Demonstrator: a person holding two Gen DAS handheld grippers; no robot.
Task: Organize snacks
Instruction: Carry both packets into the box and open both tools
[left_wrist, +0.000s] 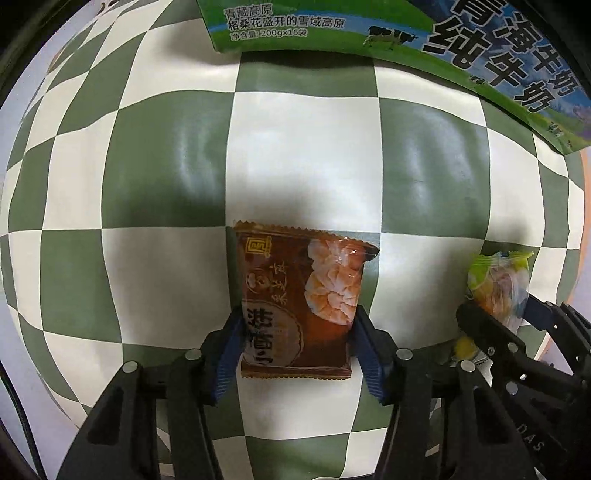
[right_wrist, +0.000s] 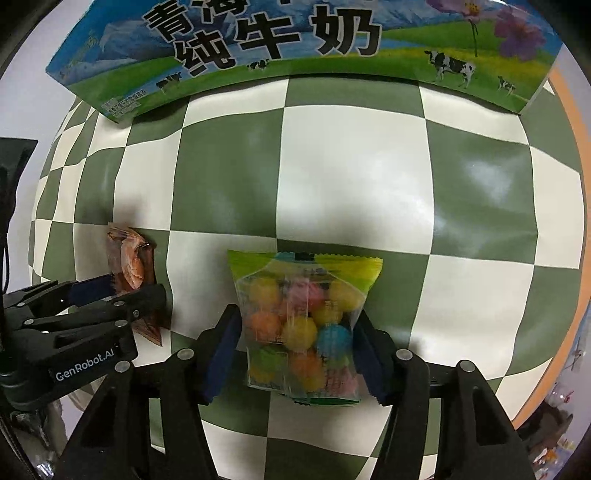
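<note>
Left gripper (left_wrist: 295, 325) clamps glossy brown packet (left_wrist: 299, 302) | right gripper (right_wrist: 295, 325) clamps clear candy bag (right_wrist: 301, 321)

A green-and-cream checkered cloth (left_wrist: 295, 147) covers the bench, its squares glossy, with pale streaks of reflected light on several green ones and soft dark shadows across its near part. At the cloth's far edge stands a printed milk carton (right_wrist: 295, 48), blue sky, green meadow, small black-and-white cows and large black Chinese characters on its side; purple flowers fill its right end. Right of the cloth, an orange strip (right_wrist: 576, 147) borders its curved edge. Left of the carton, beyond the cloth, the surface is plain pale grey-white (right_wrist: 29, 107).
</note>
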